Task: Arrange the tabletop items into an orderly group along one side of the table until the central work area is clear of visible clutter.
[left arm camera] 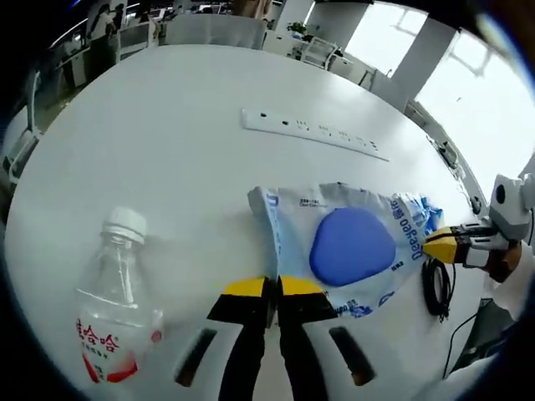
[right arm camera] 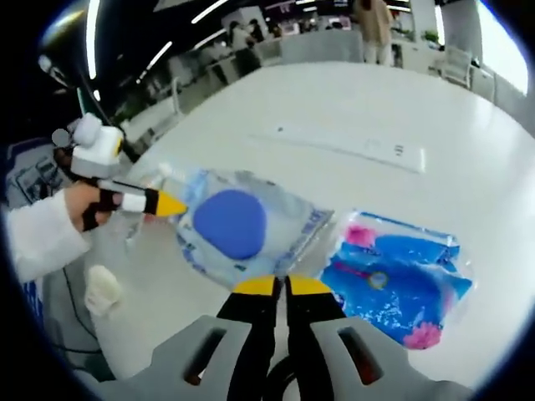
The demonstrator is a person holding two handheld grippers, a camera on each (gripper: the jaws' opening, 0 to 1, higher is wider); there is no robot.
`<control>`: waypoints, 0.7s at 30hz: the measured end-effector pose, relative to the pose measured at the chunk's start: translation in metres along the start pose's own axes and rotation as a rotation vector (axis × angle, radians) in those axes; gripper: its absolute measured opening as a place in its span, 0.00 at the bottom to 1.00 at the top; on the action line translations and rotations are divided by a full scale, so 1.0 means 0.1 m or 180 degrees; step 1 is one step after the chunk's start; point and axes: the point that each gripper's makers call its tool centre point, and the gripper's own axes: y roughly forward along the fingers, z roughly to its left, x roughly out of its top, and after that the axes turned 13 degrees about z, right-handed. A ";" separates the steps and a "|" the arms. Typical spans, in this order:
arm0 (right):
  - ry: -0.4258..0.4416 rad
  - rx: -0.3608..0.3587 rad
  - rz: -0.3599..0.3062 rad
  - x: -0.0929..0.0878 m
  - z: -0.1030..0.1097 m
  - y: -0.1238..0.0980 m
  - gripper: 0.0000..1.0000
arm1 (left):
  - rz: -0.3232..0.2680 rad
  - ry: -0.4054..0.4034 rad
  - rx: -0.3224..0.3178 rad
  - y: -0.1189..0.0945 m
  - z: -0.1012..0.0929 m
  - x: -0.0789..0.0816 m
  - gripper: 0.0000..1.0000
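Left gripper view: left gripper (left arm camera: pixel 273 288) and right gripper (right arm camera: pixel 281 286) fingers both clenched on clear pouch (left arm camera: pixel 334 246) with blue pad, bottle (left arm camera: pixel 117 309) beside on tabletop (left arm camera: pixel 167 142).

- Both views are brightly lit; the white surface (left arm camera: pixel 192 125) is rendered almost shadowless.
- Daylight is admitted through large windows (left arm camera: pixel 468 92), which are blown out to white.
- Ceiling light strips (right arm camera: pixel 213 10) are seen as glare streaks in the right gripper view.
- Straight lines are bent strongly toward the edges by the fisheye lens.
- Slight softness is noted in the background and on the plastic pouch (right arm camera: pixel 242 230).
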 end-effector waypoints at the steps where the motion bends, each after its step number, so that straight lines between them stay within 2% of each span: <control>1: -0.0013 0.0000 -0.0018 0.00 0.01 -0.01 0.01 | -0.0007 -0.0005 0.0002 0.00 0.00 0.00 0.00; 6: -0.0158 -0.0099 -0.0046 -0.01 0.00 -0.06 0.01 | -0.0082 -0.0007 0.0052 0.00 0.00 0.00 0.00; 10: -0.0117 -0.0122 -0.0095 -0.01 -0.02 -0.13 0.02 | -0.0183 -0.0119 0.0083 -0.01 0.01 0.00 0.00; 14: -0.0070 -0.0093 -0.0224 -0.02 0.03 -0.28 0.01 | -0.0280 -0.0239 0.0157 -0.01 0.01 0.00 0.00; 17: -0.0002 -0.0012 -0.0384 -0.05 0.12 -0.45 0.01 | -0.0307 -0.0241 0.0202 -0.01 0.00 0.00 0.00; 21: 0.0056 0.0061 -0.0481 -0.13 0.21 -0.62 0.02 | -0.0347 -0.0287 0.0207 -0.01 0.01 0.00 0.00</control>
